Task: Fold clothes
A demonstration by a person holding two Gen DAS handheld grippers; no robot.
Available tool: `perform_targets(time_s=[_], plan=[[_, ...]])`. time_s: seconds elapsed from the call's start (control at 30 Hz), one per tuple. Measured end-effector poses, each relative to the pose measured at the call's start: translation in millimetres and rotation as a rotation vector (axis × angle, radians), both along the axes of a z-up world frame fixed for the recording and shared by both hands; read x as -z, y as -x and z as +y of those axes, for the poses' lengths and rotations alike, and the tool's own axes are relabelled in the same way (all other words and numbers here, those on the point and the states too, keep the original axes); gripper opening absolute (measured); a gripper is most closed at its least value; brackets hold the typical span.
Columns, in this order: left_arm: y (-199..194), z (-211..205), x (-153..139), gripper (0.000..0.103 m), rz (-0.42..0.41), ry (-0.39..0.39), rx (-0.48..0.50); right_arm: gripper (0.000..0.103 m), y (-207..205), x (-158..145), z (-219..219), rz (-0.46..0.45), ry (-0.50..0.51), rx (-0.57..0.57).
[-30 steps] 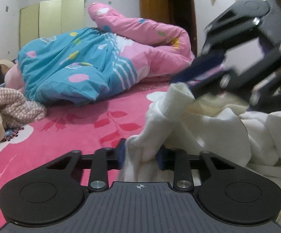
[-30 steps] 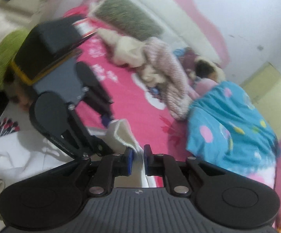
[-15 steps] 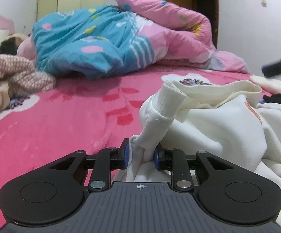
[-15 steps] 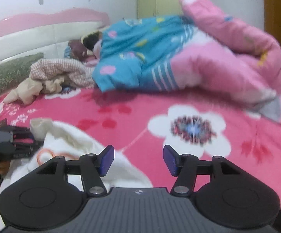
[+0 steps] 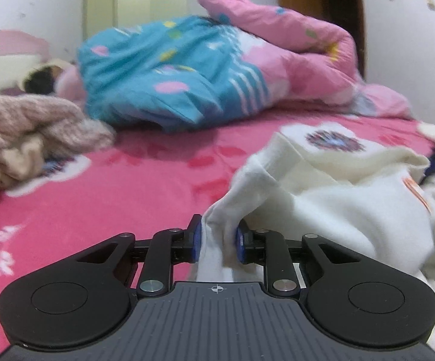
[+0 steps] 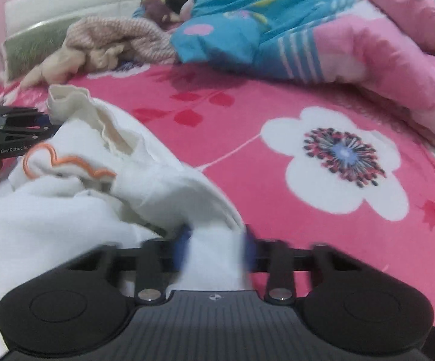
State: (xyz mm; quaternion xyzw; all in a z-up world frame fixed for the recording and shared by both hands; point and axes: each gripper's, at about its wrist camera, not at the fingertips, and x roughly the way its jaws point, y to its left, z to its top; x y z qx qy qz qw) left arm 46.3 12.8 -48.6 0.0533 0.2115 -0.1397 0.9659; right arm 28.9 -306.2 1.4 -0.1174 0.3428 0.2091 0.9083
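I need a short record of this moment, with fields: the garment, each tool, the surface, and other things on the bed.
garment: crumpled white cotton sweatshirt with orange outline print, unfolded
left tool: closed on a bunch of the sweatshirt
right tool: jaws have just been closing, sweatshirt edge between them, now gripped
surface: pink floral bed sheet
other things: blue and pink quilt; knitted pink blanket
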Motion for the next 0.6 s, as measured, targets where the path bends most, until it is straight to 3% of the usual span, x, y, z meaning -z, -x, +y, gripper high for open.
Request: perform_targets(time_s=[0.17, 0.37, 0.43, 0.5, 0.6], plan=[[-19, 4, -13, 0.016, 0.015, 0.01, -0.024, 0.012, 4, -16, -6, -0.089, -0.026, 0.069], [-17, 10, -15, 0.02, 0.09, 0.055, 0.036, 0.012, -2, -23, -17, -0.134, -0.042, 0.169], [-13, 14, -16, 0.031, 0.107, 0.076, 0.052, 0.012, -4, -19, -22, -0.125, -0.06, 0.205], [-10, 15, -17, 0.054, 0.12, 0.07, 0.08, 0.012, -6, -15, -27, -0.118, -0.088, 0.236], [-10, 8, -14, 0.072, 0.134, -0.003, 0.136, 0.012, -5, -14, -30, -0.124, -0.117, 0.259]])
